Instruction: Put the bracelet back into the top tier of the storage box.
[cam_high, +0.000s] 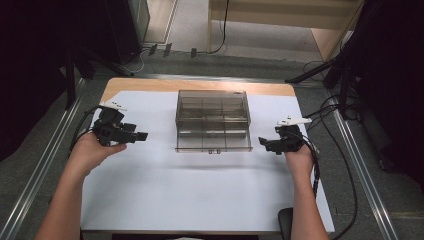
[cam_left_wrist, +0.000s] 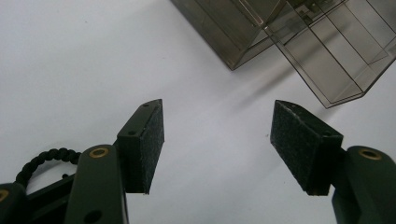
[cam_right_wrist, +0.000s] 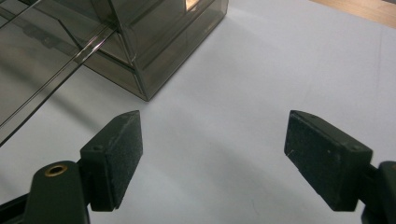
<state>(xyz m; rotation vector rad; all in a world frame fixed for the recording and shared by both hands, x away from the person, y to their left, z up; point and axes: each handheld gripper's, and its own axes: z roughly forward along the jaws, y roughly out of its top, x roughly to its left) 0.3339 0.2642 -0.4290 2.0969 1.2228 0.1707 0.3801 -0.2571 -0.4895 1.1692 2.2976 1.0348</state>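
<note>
White sheet (cam_high: 200, 185) covers wooden table (cam_high: 150, 84), grey floor around, dark gear at both sides. Smoky clear compartment box (cam_high: 213, 120) sits mid-table, toward far edge, divided into small cells, lid seemingly open. Left gripper (cam_high: 141, 136) held just left of box, well apart from it, jaws spread wide, nothing between pads (cam_left_wrist: 148, 144). Right gripper (cam_high: 262, 142) held just right of box, near front corner, not touching, jaws likewise wide, pads (cam_right_wrist: 122, 154) bare. Both hover over sheet, pointing inward at box.
</note>
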